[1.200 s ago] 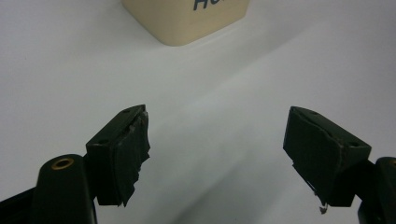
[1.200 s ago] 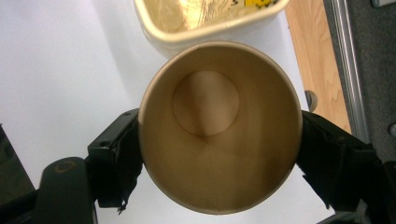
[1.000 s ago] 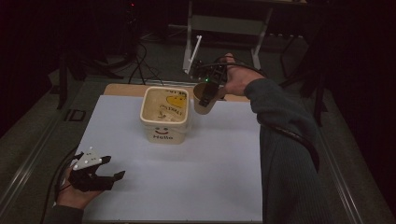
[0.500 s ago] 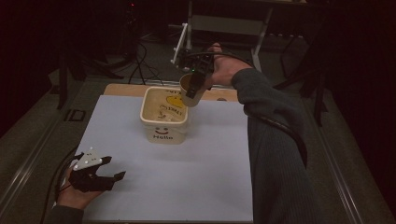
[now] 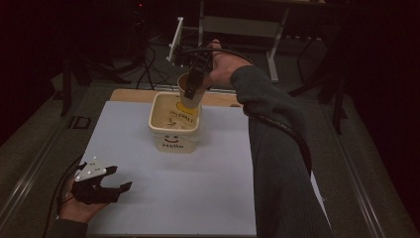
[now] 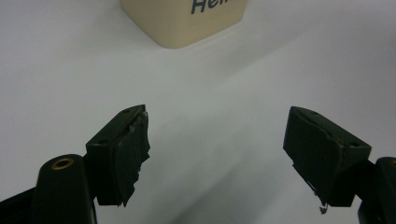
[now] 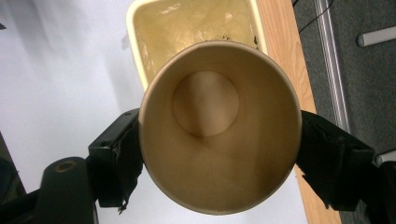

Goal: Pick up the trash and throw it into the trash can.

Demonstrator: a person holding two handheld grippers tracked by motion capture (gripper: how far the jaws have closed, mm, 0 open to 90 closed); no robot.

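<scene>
Cup (image 5: 190, 93) shifted left over bin (image 5: 177, 140), mouth toward gripper (image 5: 194, 85)

the paper cup (image 7: 219, 126) is plain tan brown inside and out, with no print on it. the tub (image 5: 176, 126) is cream, with a dark smiley face and the word "hello" on its front wall and dark lettering on its yellowish inner wall. the sheet (image 5: 163, 193) under it is pale white with a faint lilac tint, and the table (image 5: 130, 95) edge is light wood. both grippers' jaws are matte black. the left gripper (image 5: 111, 181) carries a grey three-cornered plate. the sleeve (image 5: 277, 148) is dark grey ribbed knit.
</scene>
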